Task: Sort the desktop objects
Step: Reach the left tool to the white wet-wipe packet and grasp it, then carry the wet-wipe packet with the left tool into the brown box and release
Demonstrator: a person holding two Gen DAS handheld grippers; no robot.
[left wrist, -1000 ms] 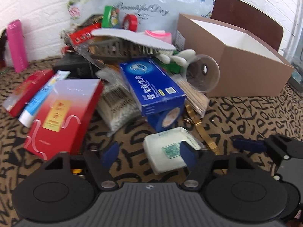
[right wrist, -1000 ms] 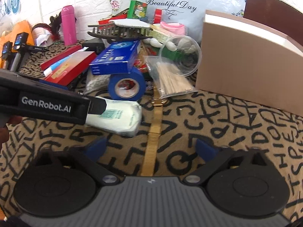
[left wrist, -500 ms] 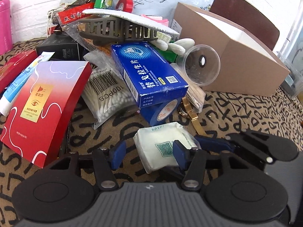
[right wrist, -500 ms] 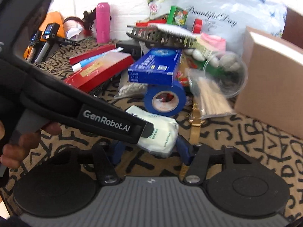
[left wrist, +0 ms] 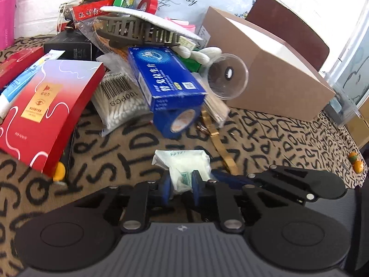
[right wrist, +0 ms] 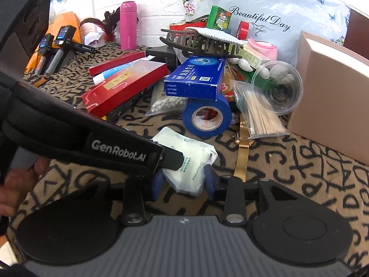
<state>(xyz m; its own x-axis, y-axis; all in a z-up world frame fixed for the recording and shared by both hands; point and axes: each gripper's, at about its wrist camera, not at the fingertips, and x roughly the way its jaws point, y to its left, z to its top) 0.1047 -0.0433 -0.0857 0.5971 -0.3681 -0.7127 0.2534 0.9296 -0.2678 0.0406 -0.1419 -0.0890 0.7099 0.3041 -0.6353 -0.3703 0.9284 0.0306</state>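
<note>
**Both hand-held grippers now pinching the same white packet**

Since a second ago, both tools have gone from wide open to clamped down. Back then the left hand-held gripper (left wrist: pixel 181 187) had its blue pads spread on either side of the white packet (left wrist: pixel 184 165), and the right hand-held gripper (right wrist: pixel 183 183) was open over bare cloth with the packet well ahead of it. Now the left one's pads are squeezed tight on the near end of the packet, bunching the plastic up between them. The right one's pads press on the packet (right wrist: pixel 188 164) too, from the other side, though its jaws sit a bit wider because it has hold of a fatter part.

So the packet is caught between two tools at once, low over the letter-print bench (left wrist: pixel 288 133), just in front of the blue tape roll (right wrist: pixel 206 117) and beside the gold watch strap (right wrist: pixel 241 164). Can't tell if it's lifted or resting on the cloth.

For the sorting job, this looks like the grab step on the first loose item at the front of the pile. Could be a handover, or a two-handed pull to straighten the wrapper, hard to call. The brown cardboard box (left wrist: pixel 272 76) off to the right seems the likely drop spot, and the rest of the heap (blue carton (left wrist: pixel 166 80), cotton swab bag (left wrist: pixel 120 103), clear cup (left wrist: pixel 227 78)) looks untouched.

Soft crinkly pack, so it might slip or tear if both pull.
</note>
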